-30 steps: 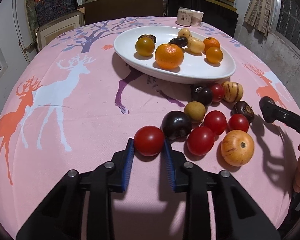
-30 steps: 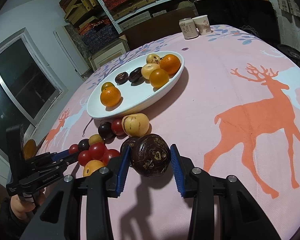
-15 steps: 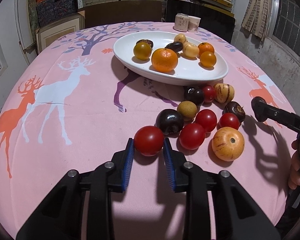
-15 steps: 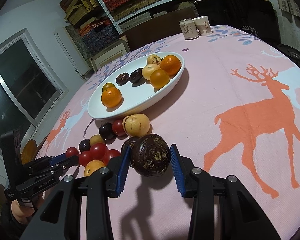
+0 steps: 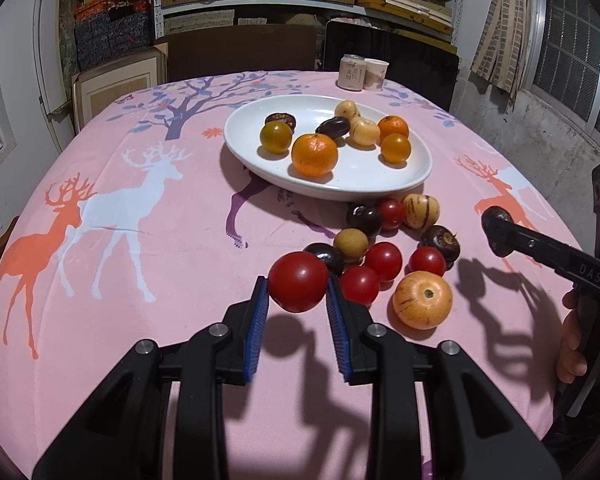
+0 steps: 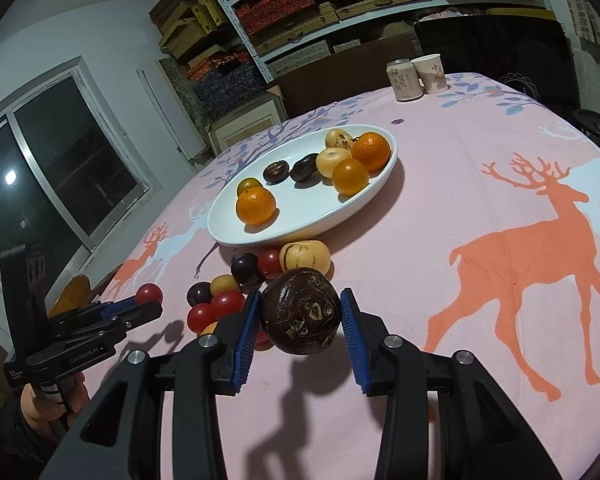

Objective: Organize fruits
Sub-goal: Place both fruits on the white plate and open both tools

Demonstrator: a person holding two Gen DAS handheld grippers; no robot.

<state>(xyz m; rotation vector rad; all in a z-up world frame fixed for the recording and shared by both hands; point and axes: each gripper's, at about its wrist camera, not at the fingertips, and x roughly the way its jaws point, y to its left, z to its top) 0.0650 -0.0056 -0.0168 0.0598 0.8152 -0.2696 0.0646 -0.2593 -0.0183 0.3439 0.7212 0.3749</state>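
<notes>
My left gripper point(image 5: 298, 300) is shut on a red tomato point(image 5: 298, 287) and holds it above the pink tablecloth, near a pile of loose fruit point(image 5: 384, 260). My right gripper point(image 6: 300, 316) is shut on a dark brown round fruit point(image 6: 300, 316), lifted above the cloth; it also shows in the left wrist view point(image 5: 496, 230). A white oval plate point(image 5: 340, 184) beyond the pile holds oranges, pale melons and dark fruits. The left gripper with its tomato shows in the right wrist view point(image 6: 148, 296).
A can point(image 5: 352, 72) and a paper cup point(image 5: 376, 74) stand at the table's far edge. A large peach-coloured fruit point(image 5: 422, 300) lies right of my left gripper. Shelves with boxes and a chair stand behind the table.
Both grippers have risen from the cloth with their fruits. The left gripper lifted the tomato off the table; the right lifted the dark fruit higher.
</notes>
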